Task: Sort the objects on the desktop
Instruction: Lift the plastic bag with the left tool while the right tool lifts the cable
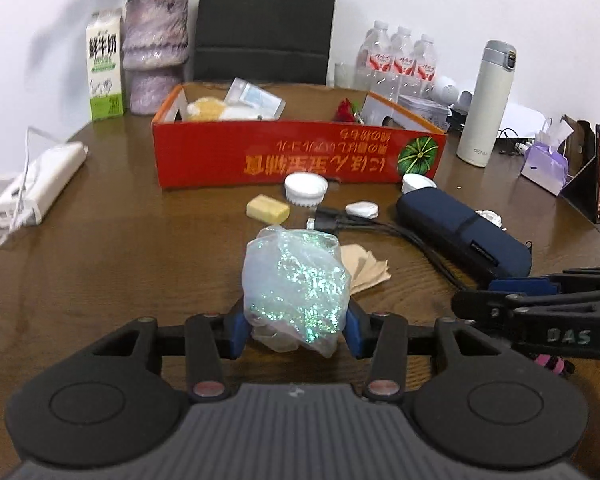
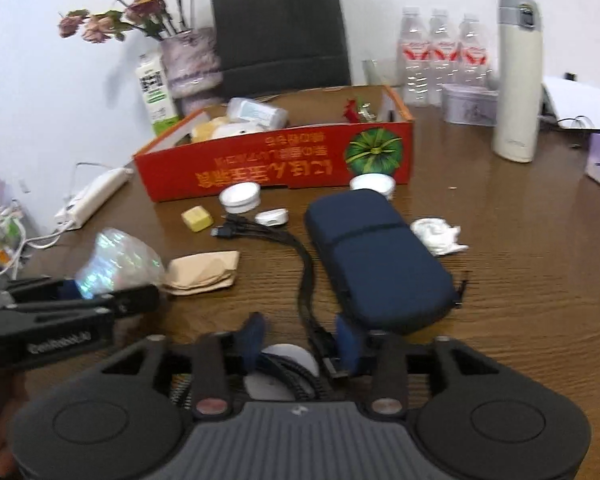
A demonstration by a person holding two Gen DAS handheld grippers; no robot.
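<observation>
My left gripper (image 1: 296, 330) is shut on a glittery clear plastic bag (image 1: 294, 292) and holds it above the brown table (image 1: 120, 256); the bag also shows in the right wrist view (image 2: 118, 260). My right gripper (image 2: 300, 340) is open, its fingers on either side of a black multi-head cable (image 2: 304, 280), with a white round disc (image 2: 284, 368) below. The red cardboard box (image 1: 300, 156) stands at the back with several items inside. In front of it lie a yellow block (image 1: 267, 209), white lids (image 1: 306, 189), a navy pouch (image 1: 460, 228) and a tan paper packet (image 1: 366, 266).
A white thermos (image 1: 486, 104), water bottles (image 1: 396, 60), a milk carton (image 1: 105, 64), a flower vase (image 1: 156, 52) and a black bag (image 1: 266, 20) stand at the back. A white power strip (image 1: 40, 188) lies at left. Crumpled white tissue (image 2: 438, 234) lies right of the pouch.
</observation>
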